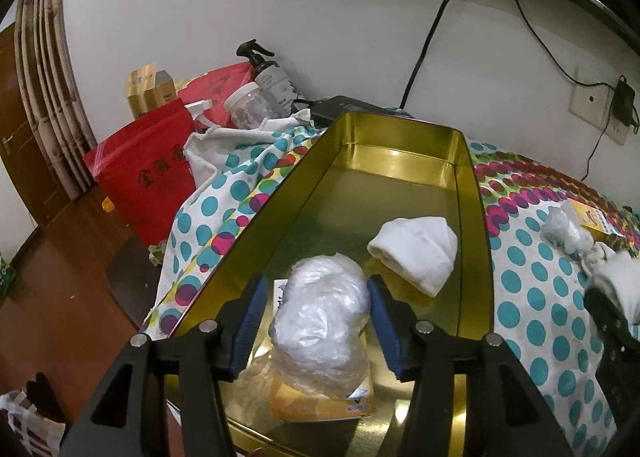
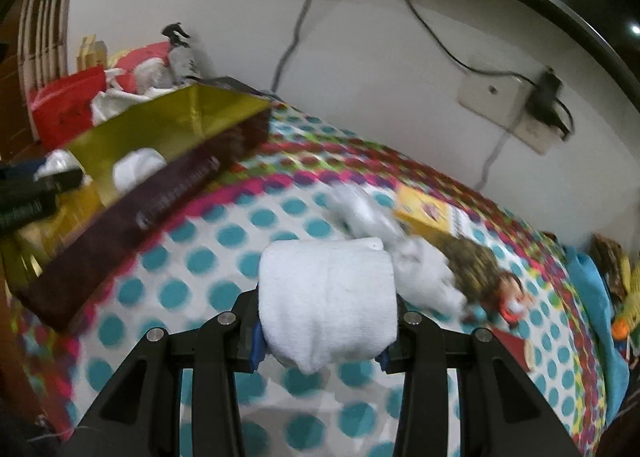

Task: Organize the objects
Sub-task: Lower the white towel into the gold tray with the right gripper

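A crumpled plastic bag is being straddled by the left gripper inside a gold tin box; the blue pads are standing slightly clear of the bag, so the jaws are parted and nothing is being squeezed. The bag is lying on a yellow packet near the box's front end, just beside a rolled white towel. A second rolled white towel is being clamped by the right gripper above a polka-dot cloth. A yellow box is lying farther back on the cloth.
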The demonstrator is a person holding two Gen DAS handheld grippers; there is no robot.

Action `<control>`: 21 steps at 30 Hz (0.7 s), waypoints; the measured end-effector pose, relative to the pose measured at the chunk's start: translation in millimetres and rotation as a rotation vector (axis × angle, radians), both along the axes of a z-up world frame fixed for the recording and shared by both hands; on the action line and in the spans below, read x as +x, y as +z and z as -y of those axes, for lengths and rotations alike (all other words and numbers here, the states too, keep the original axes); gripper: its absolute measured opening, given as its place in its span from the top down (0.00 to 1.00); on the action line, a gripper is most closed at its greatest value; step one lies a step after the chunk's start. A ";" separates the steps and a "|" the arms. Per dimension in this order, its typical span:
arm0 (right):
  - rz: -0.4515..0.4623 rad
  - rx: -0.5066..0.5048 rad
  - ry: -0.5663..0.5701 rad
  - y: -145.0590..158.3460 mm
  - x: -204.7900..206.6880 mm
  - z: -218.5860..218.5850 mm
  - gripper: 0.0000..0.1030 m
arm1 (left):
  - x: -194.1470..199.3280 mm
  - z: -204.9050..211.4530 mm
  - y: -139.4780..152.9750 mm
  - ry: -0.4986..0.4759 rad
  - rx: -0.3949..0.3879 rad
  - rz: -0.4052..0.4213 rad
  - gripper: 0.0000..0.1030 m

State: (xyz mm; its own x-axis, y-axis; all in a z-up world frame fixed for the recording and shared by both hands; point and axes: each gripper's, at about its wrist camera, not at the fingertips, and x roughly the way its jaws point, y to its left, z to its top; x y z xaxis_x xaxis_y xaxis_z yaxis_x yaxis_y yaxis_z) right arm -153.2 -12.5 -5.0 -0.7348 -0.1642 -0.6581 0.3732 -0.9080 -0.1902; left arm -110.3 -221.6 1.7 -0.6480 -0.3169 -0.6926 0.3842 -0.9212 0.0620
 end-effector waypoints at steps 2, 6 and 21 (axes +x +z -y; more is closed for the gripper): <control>-0.005 -0.010 0.017 6.1 -3.7 14.2 0.63 | 0.4 2.8 -0.1 0.001 0.011 -0.003 0.49; -0.024 -0.012 0.065 17.7 -7.7 47.5 0.63 | 0.9 10.0 -0.2 0.014 0.027 -0.006 0.49; -0.037 -0.016 0.170 32.3 -24.9 133.6 0.63 | 6.9 34.3 6.4 0.044 0.093 -0.022 0.49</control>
State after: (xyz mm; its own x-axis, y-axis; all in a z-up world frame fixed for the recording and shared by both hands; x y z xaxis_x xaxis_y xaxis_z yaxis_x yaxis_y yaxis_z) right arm -178.1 -146.1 27.2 -0.7190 -0.2984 -0.6277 0.5151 -0.8351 -0.1930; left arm -103.4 -255.9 8.1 -0.6504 -0.2809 -0.7057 0.4250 -0.9046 -0.0316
